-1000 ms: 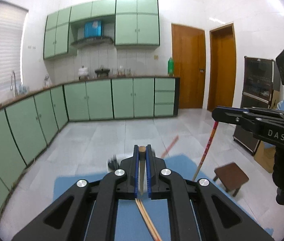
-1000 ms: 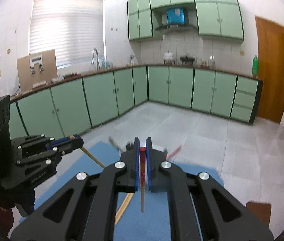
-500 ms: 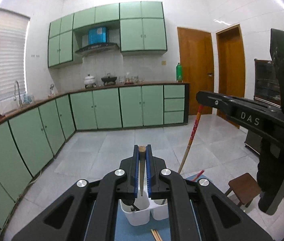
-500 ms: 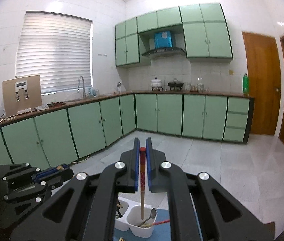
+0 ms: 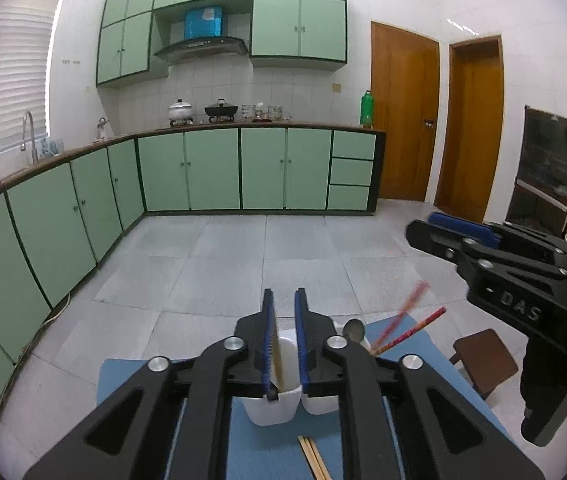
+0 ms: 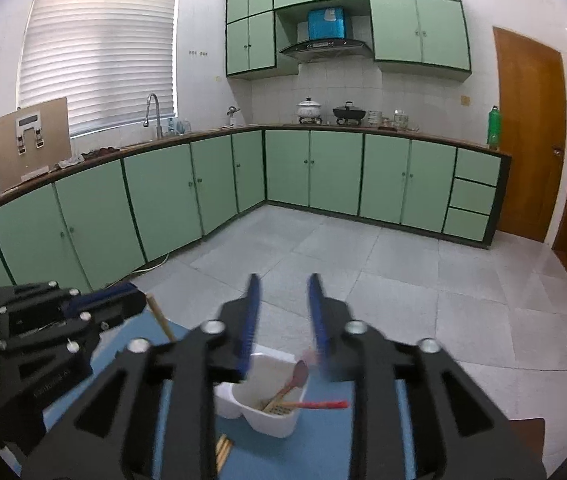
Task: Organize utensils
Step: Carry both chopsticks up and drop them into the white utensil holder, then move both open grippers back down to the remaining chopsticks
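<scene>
Both claws opened since the last frame: right claw (image 6: 283,316) empty, red chopstick (image 6: 315,404) dropped into holder (image 6: 279,426) lower centre. Left claw (image 5: 283,340) parted around wooden chopstick (image 5: 278,364); it may tip out, leaning.

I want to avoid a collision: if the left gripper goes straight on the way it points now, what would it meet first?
Probably nothing soon. The left gripper points level across the kitchen, over the white holder. Past its tips only floor shows, then the green cabinets. Depth is unclear.
</scene>
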`<state>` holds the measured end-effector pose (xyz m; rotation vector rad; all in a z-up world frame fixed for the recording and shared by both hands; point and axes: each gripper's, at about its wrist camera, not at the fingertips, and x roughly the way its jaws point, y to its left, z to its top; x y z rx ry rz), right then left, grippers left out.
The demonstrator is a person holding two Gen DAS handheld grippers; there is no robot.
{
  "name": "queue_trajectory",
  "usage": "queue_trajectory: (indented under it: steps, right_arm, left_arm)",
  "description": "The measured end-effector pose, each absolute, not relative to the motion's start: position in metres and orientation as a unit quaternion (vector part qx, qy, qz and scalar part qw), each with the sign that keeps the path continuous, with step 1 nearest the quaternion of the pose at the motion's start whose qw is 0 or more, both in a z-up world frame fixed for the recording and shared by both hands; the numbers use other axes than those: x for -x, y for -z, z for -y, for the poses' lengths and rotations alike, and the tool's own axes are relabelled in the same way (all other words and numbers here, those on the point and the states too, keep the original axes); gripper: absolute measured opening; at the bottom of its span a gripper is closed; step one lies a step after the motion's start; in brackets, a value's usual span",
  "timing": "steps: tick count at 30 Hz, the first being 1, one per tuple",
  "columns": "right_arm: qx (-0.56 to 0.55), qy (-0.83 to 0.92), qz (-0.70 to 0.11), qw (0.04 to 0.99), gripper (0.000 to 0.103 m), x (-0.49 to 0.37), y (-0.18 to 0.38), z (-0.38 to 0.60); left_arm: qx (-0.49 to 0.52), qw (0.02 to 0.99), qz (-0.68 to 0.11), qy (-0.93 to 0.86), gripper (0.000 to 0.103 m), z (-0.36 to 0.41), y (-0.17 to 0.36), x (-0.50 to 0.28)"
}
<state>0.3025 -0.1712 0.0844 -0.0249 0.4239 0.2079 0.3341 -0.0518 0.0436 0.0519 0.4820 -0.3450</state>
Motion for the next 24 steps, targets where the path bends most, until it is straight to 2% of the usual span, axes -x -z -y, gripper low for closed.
queue_trajectory:
  steps: [1,6,7,9,12,15,18,24]
  right_arm:
    - [0.012,-0.101,-0.207,0.973,0.035,-0.297,-0.085,0.173]
    - [0.012,-0.088,-0.191,0.978,0.053,-0.258,-0.093,0.185]
    - [0.013,-0.088,-0.186,0.978,0.055,-0.246,-0.093,0.186]
    - [0.015,-0.084,-0.183,0.979,0.065,-0.227,-0.090,0.189]
    - [0.014,-0.088,-0.183,0.979,0.074,-0.198,-0.079,0.190]
    - [0.011,-0.090,-0.186,0.978,0.085,-0.170,-0.061,0.190]
    - [0.011,-0.096,-0.199,0.975,0.091,-0.148,-0.043,0.186]
    - [-0.011,-0.100,-0.247,0.964,0.094,-0.119,0.005,0.176]
  left_arm:
    - [-0.022,0.958,-0.232,0.169,0.015,0.049,-0.047,-0.330]
    - [-0.013,0.966,-0.205,0.157,0.042,0.035,-0.064,-0.301]
    - [-0.010,0.967,-0.201,0.157,0.043,0.031,-0.065,-0.292]
    - [-0.007,0.967,-0.197,0.159,0.044,0.026,-0.064,-0.277]
    - [-0.004,0.969,-0.192,0.156,0.056,0.021,-0.056,-0.251]
    - [-0.002,0.969,-0.197,0.152,0.059,0.018,-0.042,-0.229]
    - [-0.003,0.968,-0.205,0.148,0.061,0.018,-0.026,-0.208]
    - [-0.022,0.965,-0.225,0.132,0.067,0.017,0.017,-0.177]
